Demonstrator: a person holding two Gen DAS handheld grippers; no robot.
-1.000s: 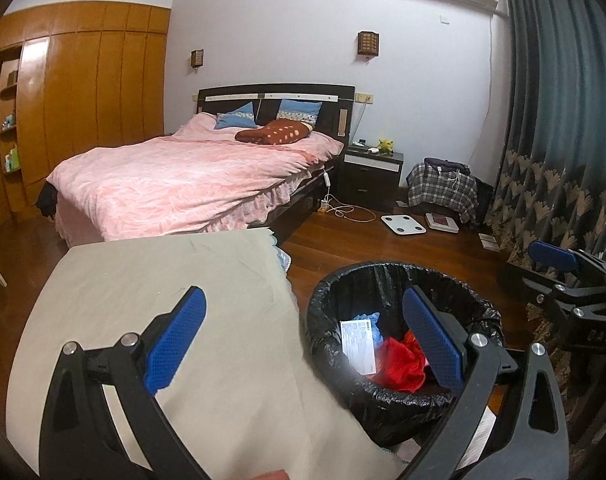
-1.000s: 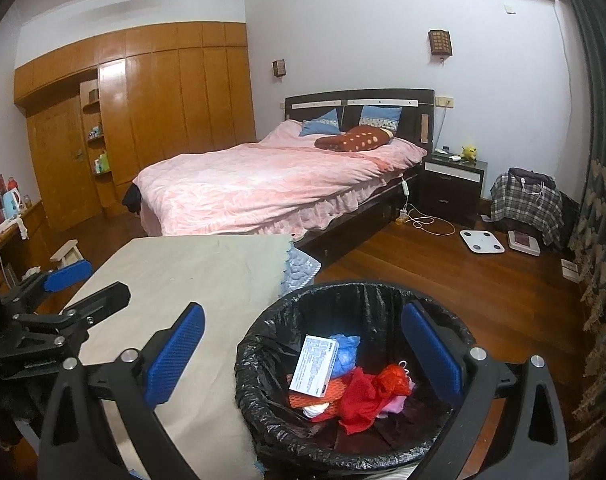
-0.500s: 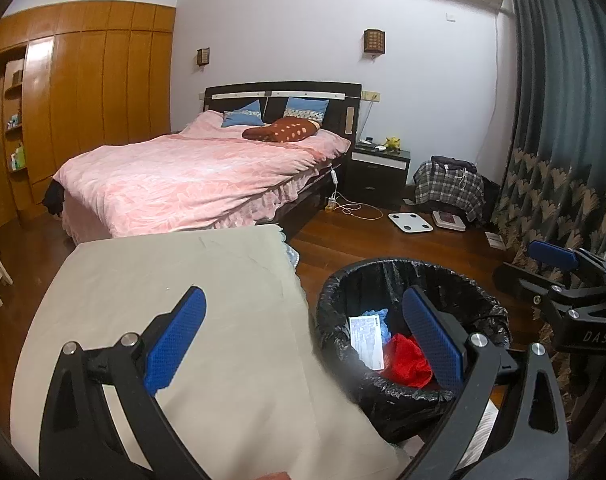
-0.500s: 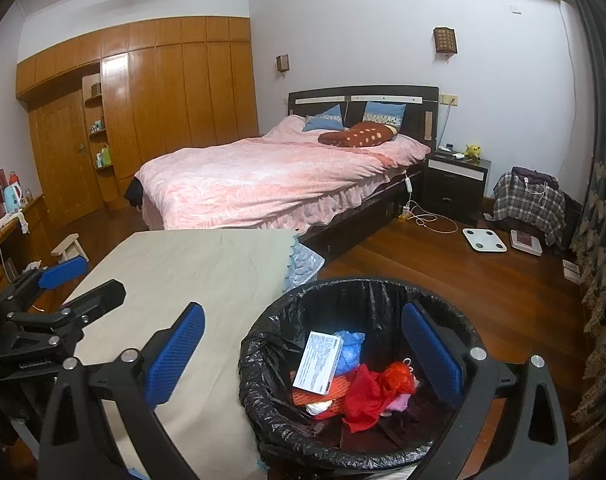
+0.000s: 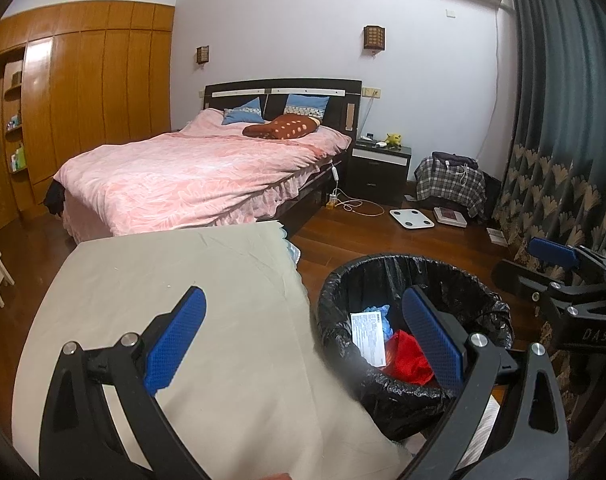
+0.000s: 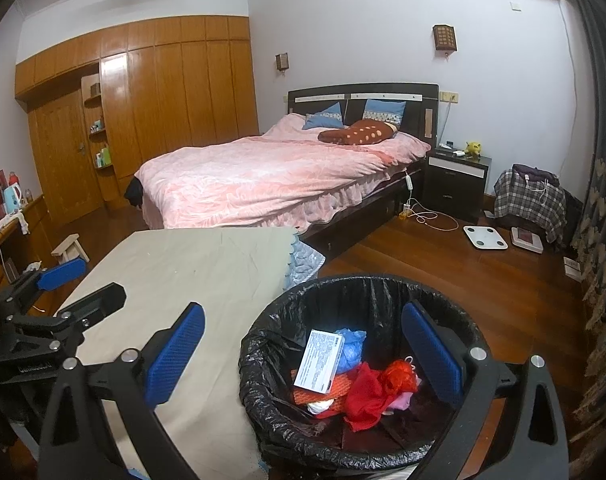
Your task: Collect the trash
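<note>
A black-lined trash bin [image 6: 367, 288] stands on the floor right of the cloth-covered table [image 6: 207, 264]. It holds a white box [image 6: 319, 360], a blue wad [image 6: 353, 346], red crumpled trash [image 6: 379, 392] and an orange piece. The bin also shows in the left wrist view [image 5: 415, 276] with the box [image 5: 369, 338] and red trash [image 5: 409, 358]. My right gripper [image 6: 303, 354] is open and empty above the bin's near-left rim. My left gripper [image 5: 303, 338] is open and empty over the table's right edge. Each gripper shows in the other's view, the left gripper [image 6: 59, 284] and the right gripper [image 5: 543, 256].
A bed with a pink cover [image 6: 271, 172] stands behind the table. A nightstand [image 6: 457, 184], a plaid-covered heap [image 6: 531, 200] and scales [image 6: 485, 237] are at the back right. Curtains [image 5: 563, 120] hang on the right. A small stool [image 6: 71, 248] is on the left.
Both views have shifted slightly: the bin sits a little further right and lower in the frames. Both grippers stay open and empty.
</note>
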